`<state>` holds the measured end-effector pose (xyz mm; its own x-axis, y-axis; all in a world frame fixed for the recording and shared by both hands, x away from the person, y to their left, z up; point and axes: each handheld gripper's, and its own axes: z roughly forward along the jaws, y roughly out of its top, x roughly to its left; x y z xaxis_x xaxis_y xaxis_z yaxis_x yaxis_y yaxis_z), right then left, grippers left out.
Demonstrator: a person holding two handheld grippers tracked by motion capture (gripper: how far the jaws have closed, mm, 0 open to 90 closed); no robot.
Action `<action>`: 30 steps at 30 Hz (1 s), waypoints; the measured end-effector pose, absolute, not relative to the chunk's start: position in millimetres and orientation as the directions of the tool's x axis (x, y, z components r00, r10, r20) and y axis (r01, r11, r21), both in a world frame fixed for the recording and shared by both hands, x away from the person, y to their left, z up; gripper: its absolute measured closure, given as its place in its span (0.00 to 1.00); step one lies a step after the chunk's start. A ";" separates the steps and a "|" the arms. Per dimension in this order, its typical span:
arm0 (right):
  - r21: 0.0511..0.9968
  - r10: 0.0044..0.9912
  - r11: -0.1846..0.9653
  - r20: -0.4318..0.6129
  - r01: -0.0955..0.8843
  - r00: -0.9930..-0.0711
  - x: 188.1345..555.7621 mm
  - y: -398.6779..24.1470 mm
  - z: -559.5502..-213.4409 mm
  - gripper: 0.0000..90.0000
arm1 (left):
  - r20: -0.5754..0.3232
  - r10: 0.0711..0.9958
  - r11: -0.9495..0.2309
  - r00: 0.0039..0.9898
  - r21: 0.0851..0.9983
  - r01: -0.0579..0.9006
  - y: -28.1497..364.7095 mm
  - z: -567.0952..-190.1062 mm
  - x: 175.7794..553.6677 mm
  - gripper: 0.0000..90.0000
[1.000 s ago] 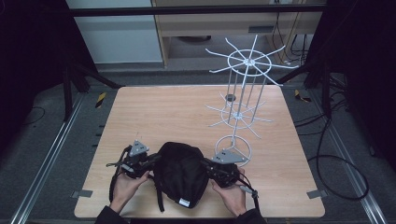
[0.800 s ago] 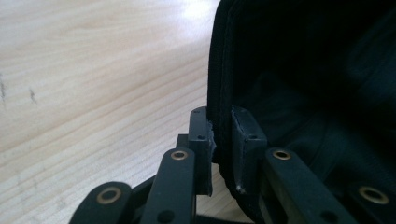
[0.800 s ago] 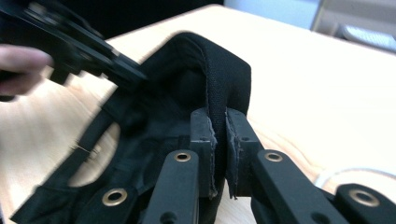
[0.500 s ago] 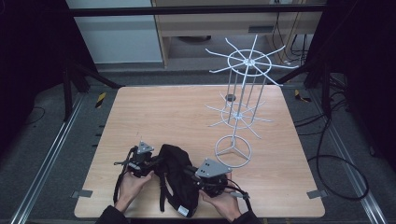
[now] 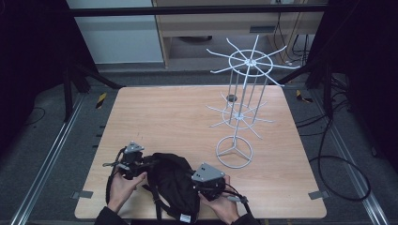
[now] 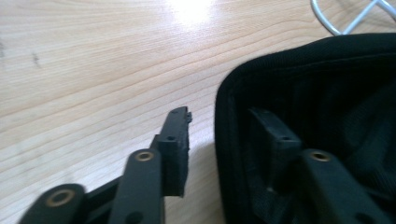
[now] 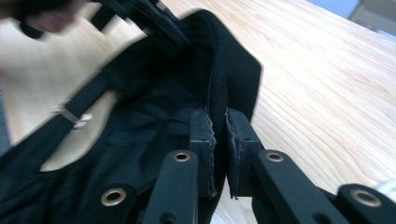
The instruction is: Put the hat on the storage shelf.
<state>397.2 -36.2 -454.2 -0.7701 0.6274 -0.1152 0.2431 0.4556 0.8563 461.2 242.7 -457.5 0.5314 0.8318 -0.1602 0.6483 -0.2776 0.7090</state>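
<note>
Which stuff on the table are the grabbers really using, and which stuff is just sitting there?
In use:
- black bag, lying at the table's near edge
- right gripper, pinching the bag's rim
- left gripper, jaws just opening, one on each side of the bag's rim

Just sitting there:
- white wire rack, standing apart from the bag
- wooden table

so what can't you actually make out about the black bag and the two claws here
- Black bag, high view: its near end is cut off by the bottom edge; its small white label is too small to read.
- Left claw, left gripper view: the bag's rim covers one pad's face; the jaws have just been opening.
- Right claw, right gripper view: pinched on the rim; the other claw beyond it is blurred.
</note>
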 end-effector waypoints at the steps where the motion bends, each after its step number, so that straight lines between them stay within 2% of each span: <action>1: 0.863 0.648 0.438 -0.109 0.251 -0.754 398.5 -38.7 -453.0 0.93 | -0.169 0.826 -0.280 0.538 0.706 0.651 244.1 -456.9 460.5 0.79; 2: 0.863 0.648 0.438 -0.109 0.251 -0.754 398.5 -38.7 -453.0 0.93 | -0.181 0.816 -0.285 0.549 0.701 0.654 244.5 -457.0 460.4 0.79; 3: 0.869 0.668 0.426 -0.113 0.253 -0.736 400.5 -41.6 -450.9 0.93 | -0.190 0.805 -0.296 0.563 0.694 0.657 241.3 -457.3 460.3 0.86; 4: 0.869 0.668 0.426 -0.113 0.253 -0.736 400.5 -41.6 -450.9 0.93 | -0.190 0.805 -0.296 0.563 0.694 0.657 241.3 -457.3 460.3 0.87; 8: 0.880 0.702 0.411 -0.141 0.236 -0.698 403.5 -48.6 -444.3 0.93 | -0.163 0.786 -0.325 0.596 0.712 0.623 231.7 -455.3 456.1 0.90; 12: 0.881 0.716 0.384 -0.096 0.275 -0.692 409.9 -56.6 -442.7 0.90 | -0.137 0.795 -0.326 0.590 0.724 0.608 226.8 -454.9 454.5 0.92; 14: 0.879 0.723 0.369 -0.067 0.302 -0.688 411.7 -59.4 -445.2 0.76 | -0.138 0.803 -0.314 0.579 0.730 0.608 226.6 -455.2 454.1 0.92; 15: 0.857 0.723 0.368 -0.021 0.360 -0.691 414.2 -60.7 -449.1 0.62 | -0.140 0.807 -0.302 0.573 0.736 0.605 227.9 -454.3 453.7 0.92; 16: 0.846 0.719 0.374 -0.006 0.379 -0.695 414.5 -61.3 -451.9 0.57 | -0.140 0.811 -0.297 0.569 0.739 0.605 228.8 -453.8 453.5 0.92; 20: 0.811 0.694 0.393 0.047 0.433 -0.718 410.7 -64.6 -463.5 0.51 | -0.139 0.819 -0.283 0.557 0.746 0.602 232.1 -453.8 453.5 0.92; 23: 0.786 0.686 0.390 0.100 0.480 -0.720 411.2 -63.5 -469.2 0.54 | -0.136 0.822 -0.278 0.553 0.751 0.598 232.5 -453.5 453.6 0.92; 24: 0.775 0.683 0.395 0.111 0.492 -0.722 412.1 -62.9 -470.9 0.59 | -0.132 0.823 -0.277 0.552 0.756 0.594 232.8 -452.8 453.3 0.92; 25: 0.754 0.682 0.395 0.144 0.526 -0.718 414.8 -61.4 -474.3 0.72 | -0.132 0.823 -0.270 0.552 0.766 0.584 233.7 -450.8 452.7 0.92; 26: 0.754 0.682 0.395 0.144 0.526 -0.718 414.8 -61.4 -474.3 0.72 | -0.132 0.823 -0.270 0.552 0.766 0.584 233.7 -450.8 452.7 0.92; 27: 0.749 0.691 0.378 0.162 0.544 -0.705 417.6 -62.9 -473.9 0.87 | -0.134 0.819 -0.257 0.558 0.783 0.566 234.2 -448.4 451.1 0.92; 30: 0.774 0.709 0.361 0.134 0.520 -0.692 419.2 -65.6 -468.6 0.92 | -0.141 0.809 -0.237 0.570 0.810 0.536 234.3 -444.8 448.9 0.92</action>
<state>419.2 -65.6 -468.6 -0.6921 0.7093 0.1340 0.5199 0.3610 0.7742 448.9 234.3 -444.8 0.5704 0.8091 -0.1414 0.5364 -0.2366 0.8101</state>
